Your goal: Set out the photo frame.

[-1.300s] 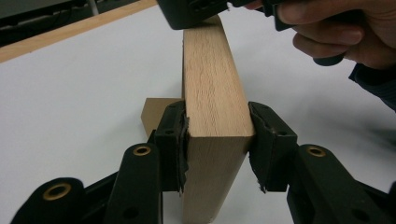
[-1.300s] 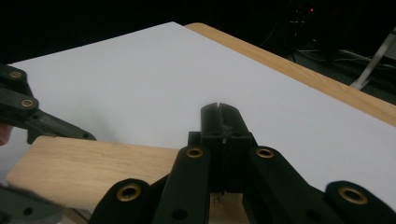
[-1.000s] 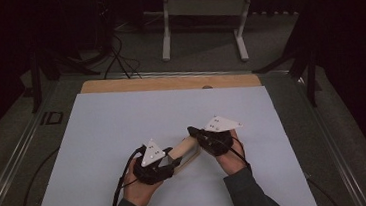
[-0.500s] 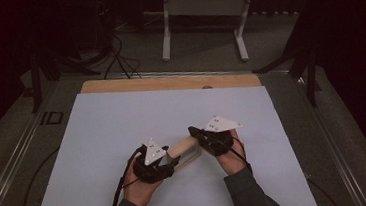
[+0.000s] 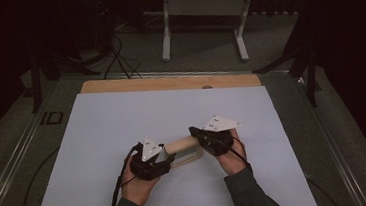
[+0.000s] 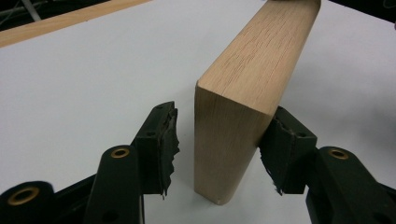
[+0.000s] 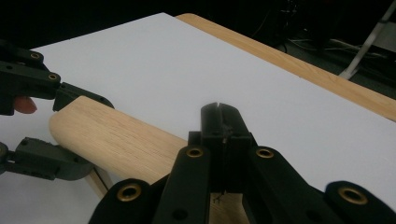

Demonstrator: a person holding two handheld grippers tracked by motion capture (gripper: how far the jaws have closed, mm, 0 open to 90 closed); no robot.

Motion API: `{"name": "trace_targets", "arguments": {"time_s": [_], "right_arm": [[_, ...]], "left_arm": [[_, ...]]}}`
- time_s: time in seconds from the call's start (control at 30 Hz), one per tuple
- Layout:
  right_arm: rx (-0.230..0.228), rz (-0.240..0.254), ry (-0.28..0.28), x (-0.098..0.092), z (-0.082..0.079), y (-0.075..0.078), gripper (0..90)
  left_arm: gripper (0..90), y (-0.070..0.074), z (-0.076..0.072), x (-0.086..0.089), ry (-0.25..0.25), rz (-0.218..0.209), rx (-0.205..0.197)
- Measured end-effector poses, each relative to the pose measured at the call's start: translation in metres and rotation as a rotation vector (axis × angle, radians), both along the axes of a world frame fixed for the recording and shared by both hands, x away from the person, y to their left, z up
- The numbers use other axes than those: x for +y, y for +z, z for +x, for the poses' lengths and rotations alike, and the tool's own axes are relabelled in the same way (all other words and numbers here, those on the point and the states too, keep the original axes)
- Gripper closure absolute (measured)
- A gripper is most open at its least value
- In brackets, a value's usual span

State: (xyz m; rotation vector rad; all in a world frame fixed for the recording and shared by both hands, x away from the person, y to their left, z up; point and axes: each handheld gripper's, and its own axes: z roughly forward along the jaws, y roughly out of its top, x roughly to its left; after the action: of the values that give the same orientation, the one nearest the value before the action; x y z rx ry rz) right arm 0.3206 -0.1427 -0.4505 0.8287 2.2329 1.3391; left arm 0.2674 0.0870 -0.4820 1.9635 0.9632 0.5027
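left tongs are seen at the near left end of a wooden block, which stands on its narrow edge on the white sheet over the table, near the front middle. the jaws straddle the block's end: the right pad appears to rest against the wood, while a clear gap is seen between the left pad and the face. the jaws have just been opening, then easing back a little, with the block between them; no firm pinch is read here, so the left tongs are taken as spread around the block.

the block is seen from above lying between the two hands, left tongs at one end, right tongs at the other.

right tongs are pressed together, with nothing pinched; the closed tip sits above the block's top edge. contact cannot be told.

judged progress: the block has been set down on the sheet and is being released or re-gripped by the left. a firm hold, and any lift or turn, is still to be done.
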Motion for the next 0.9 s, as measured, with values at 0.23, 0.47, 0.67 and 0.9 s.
{"name": "trace_targets", "arguments": {"time_s": [0.23,0.47,0.67,0.9], "right_arm": [[0.006,-0.002,0.000,-0.001,0.001,0.001,89.6],[0.011,0.013,0.016,-0.008,0.003,0.002,76.5],[0.027,0.043,0.044,-0.020,0.003,0.007,60.3],[0.056,0.019,0.078,-0.024,0.003,0.006,47.2]], "left_arm": [[54.9,-0.001,0.003,0.003,0.003,-0.020,0.026],[56.0,-0.002,0.005,0.006,-0.005,-0.049,0.034],[55.7,-0.003,0.006,0.006,-0.014,-0.056,0.039],[54.4,-0.004,0.007,0.007,-0.012,-0.068,0.039]]}}
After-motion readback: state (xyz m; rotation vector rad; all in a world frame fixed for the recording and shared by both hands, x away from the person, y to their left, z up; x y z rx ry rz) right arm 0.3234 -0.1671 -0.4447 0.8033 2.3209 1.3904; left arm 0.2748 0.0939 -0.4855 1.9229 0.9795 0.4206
